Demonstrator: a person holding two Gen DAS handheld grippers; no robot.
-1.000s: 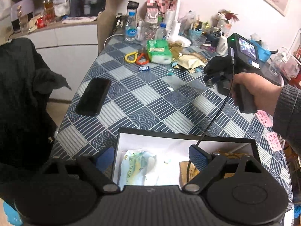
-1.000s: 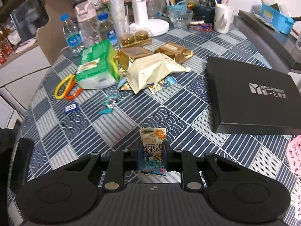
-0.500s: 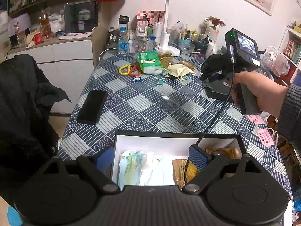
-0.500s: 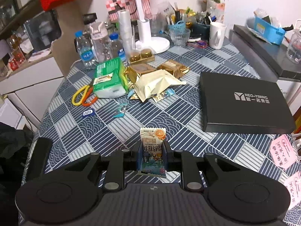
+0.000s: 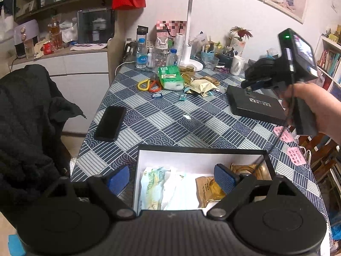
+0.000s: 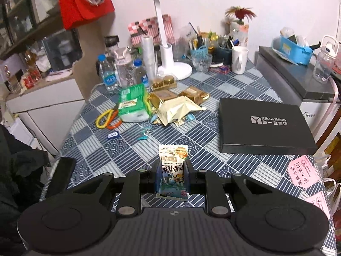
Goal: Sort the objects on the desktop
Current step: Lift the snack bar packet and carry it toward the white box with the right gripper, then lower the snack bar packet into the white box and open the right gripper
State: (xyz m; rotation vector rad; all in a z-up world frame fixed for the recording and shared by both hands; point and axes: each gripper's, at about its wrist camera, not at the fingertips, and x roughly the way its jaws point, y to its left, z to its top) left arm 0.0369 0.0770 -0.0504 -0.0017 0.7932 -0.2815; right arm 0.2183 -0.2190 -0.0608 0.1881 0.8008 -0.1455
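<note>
The right gripper (image 6: 172, 170) has its fingers (image 6: 189, 171) clamped tight on a small snack packet (image 6: 173, 167), which stands upright between them, its top poking up past the tips and its lower edge hanging free above the patterned bench (image 6: 132, 149). The left gripper (image 5: 170, 178) is spread wide with nothing between its blue pads (image 5: 223, 178); it hangs over the near rim of the open black box (image 5: 200, 148), whose white inside already holds a pale green-printed wrapper (image 5: 153, 183) on the left and gold foil packets (image 5: 210, 188) on the right. Seen from the left side, the hand (image 5: 319, 108) carrying the right gripper sits at the far right, above the flat black lid (image 6: 264, 125). Compared with a second ago, both views take in more of the room and bench, so both grippers have risen and drawn back, and the right one has shifted rightward, the packet unchanged in its grip. Far off lie the green tissue pack (image 6: 133, 104), a gold pouch (image 6: 179, 108) and scissors (image 6: 107, 119); a black phone (image 5: 110, 122) rests at the left edge.
</note>
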